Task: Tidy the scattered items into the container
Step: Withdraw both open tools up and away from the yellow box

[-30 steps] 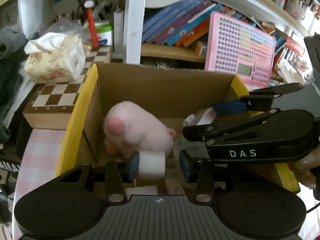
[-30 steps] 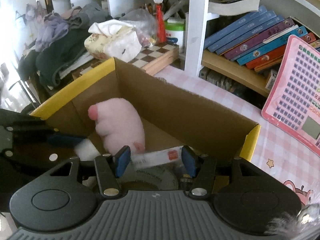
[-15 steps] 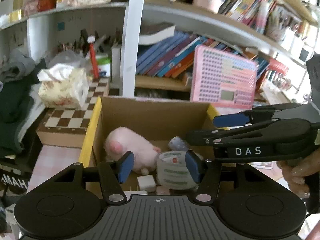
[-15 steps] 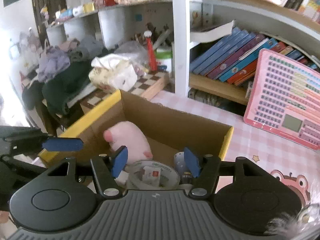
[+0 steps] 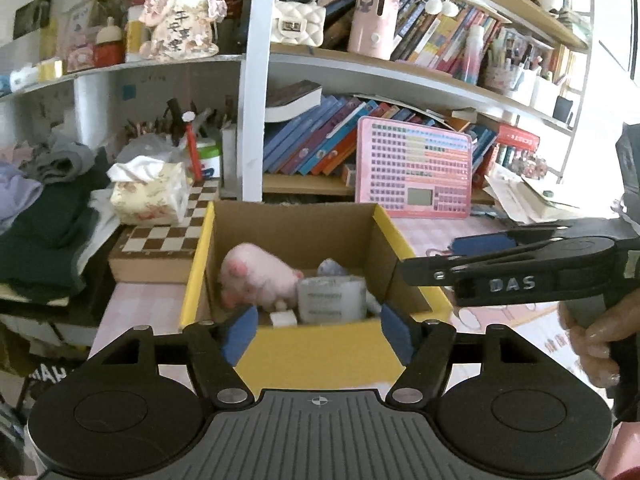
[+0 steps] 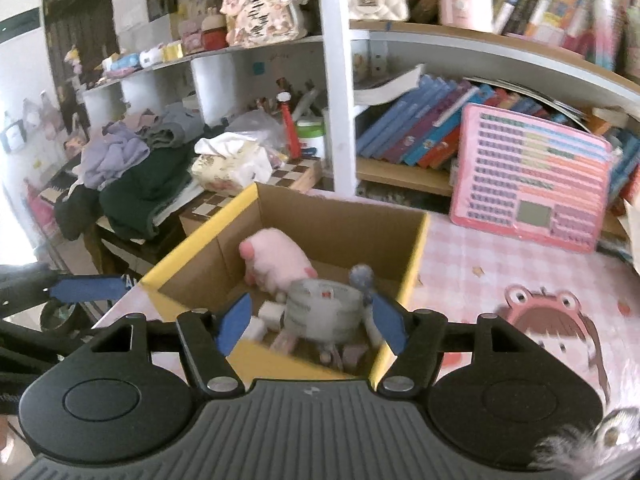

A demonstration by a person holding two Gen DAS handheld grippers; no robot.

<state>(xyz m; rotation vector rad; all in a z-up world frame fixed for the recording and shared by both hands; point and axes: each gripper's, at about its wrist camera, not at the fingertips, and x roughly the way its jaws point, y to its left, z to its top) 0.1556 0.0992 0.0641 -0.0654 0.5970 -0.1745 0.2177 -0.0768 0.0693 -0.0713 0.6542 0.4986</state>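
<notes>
Box: cardboard carton [image 5: 390,240] with yellow outer faces, top open, standing on a pink checked tablecloth [image 6: 480,248] before crowded bookshelves.
Contents: a pink plush toy [image 5: 260,276] lies against the far left of the carton's floor; a roll of clear tape [image 5: 331,300] stands just beside it, with a small white block [image 5: 283,318] near the front wall and a greyish ball-shaped item [image 6: 361,276] behind the tape.
Left gripper: the left gripper [image 5: 315,334] hangs above the carton's near yellow wall, its blue-padded jaws opening and pinching nothing; the tidied items lie past them, inside the carton.
Right gripper: the right gripper [image 6: 310,324] hovers over the near corner of the carton, jaws likewise opening with nothing clasped; the tape roll shows between the pads only because it sits lower down in the carton.
Hand: a person's hand [image 5: 596,344] grips the right tool's handle at the right edge of the left wrist view.
Surroundings: a pink keyboard toy [image 5: 414,170] leans against the shelf behind the carton; a chessboard box [image 5: 160,248] carrying a floral tissue pack [image 5: 148,194] sits to the carton's left, next to a pile of clothes [image 6: 132,168].
</notes>
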